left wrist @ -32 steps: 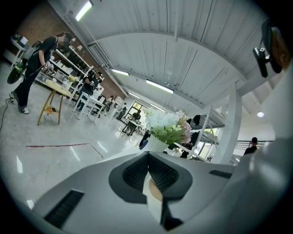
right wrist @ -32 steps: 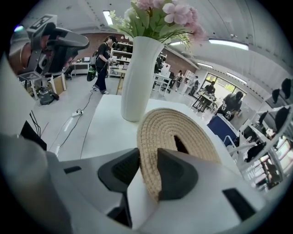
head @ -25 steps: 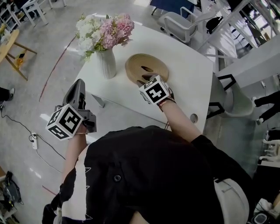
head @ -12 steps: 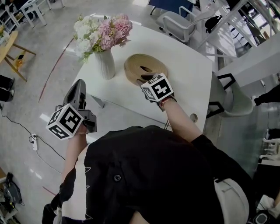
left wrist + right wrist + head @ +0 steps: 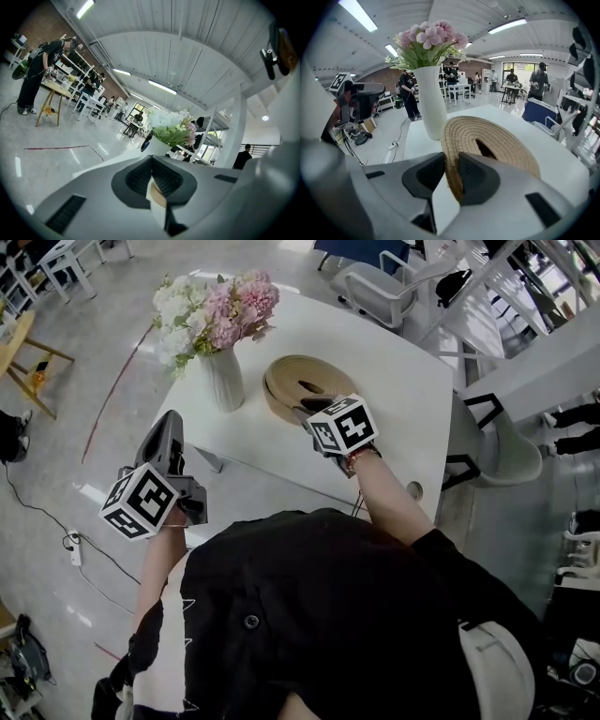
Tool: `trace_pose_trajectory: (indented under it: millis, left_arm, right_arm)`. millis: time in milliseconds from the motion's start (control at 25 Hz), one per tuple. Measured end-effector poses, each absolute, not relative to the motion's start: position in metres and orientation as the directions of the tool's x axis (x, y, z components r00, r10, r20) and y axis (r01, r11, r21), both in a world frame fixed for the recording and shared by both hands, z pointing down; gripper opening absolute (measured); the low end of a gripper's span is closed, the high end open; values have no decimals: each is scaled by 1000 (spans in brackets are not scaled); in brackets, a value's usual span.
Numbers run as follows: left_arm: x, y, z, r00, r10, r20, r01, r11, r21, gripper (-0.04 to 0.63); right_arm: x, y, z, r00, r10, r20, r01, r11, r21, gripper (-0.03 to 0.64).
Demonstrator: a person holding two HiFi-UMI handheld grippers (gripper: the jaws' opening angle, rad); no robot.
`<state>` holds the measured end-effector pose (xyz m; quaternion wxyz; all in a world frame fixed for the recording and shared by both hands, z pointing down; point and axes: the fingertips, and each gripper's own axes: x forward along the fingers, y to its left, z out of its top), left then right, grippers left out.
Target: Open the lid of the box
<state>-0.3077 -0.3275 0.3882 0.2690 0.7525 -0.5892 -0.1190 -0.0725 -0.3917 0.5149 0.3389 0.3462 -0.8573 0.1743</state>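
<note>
Jaws of the right gripper (image 5: 451, 172) are closing on the near rim of the woven lid (image 5: 305, 381), both pads touching it. Its box sits mid-table (image 5: 398, 357), flower vase (image 5: 223, 381) at its 9 o'clock. At 7 o'clock, off the table, the left gripper (image 5: 151, 174) has jaws together, empty.

The left gripper (image 5: 152, 161), jaws together, points toward white and pink flowers (image 5: 172, 125) in a white vase (image 5: 157, 146)

Black buttoned shirt (image 5: 309, 615); grey left gripper (image 5: 170, 422) and right gripper (image 5: 303, 410) with black-and-white marker cubes (image 5: 141, 501).
</note>
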Motion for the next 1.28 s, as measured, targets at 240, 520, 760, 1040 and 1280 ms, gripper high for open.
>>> trace_pose_trajectory:
  millis: [240,520,760,1040,1280]
  left_arm:
    - [-311,-326,389,269,-953,141,-826,-153,543,11]
    - [-309,-328,389,273,-951,146,-828,-155,538,11]
    - [-305,-329,389,282,-948,147,-826,-162,541,11]
    - [-304,-329,388,284,-948,143,-824,-165,542,11]
    - [-304,-331,386,280,-951,135,-826,-166,539,11]
  right_arm:
    - [-70,-392,509,-556,-484,676,-720,687,-100,94]
    - [-70,-393,504,-566,-502,654,-724,682,-104,94]
    - [-69,-395,495,-572,-520,634,-730,675,-104,92]
    - [-68,-397,487,-582,-536,612,-737,666,-117,90]
    - [-67,-397,484,-583,-551,597,-741,662,-113,89]
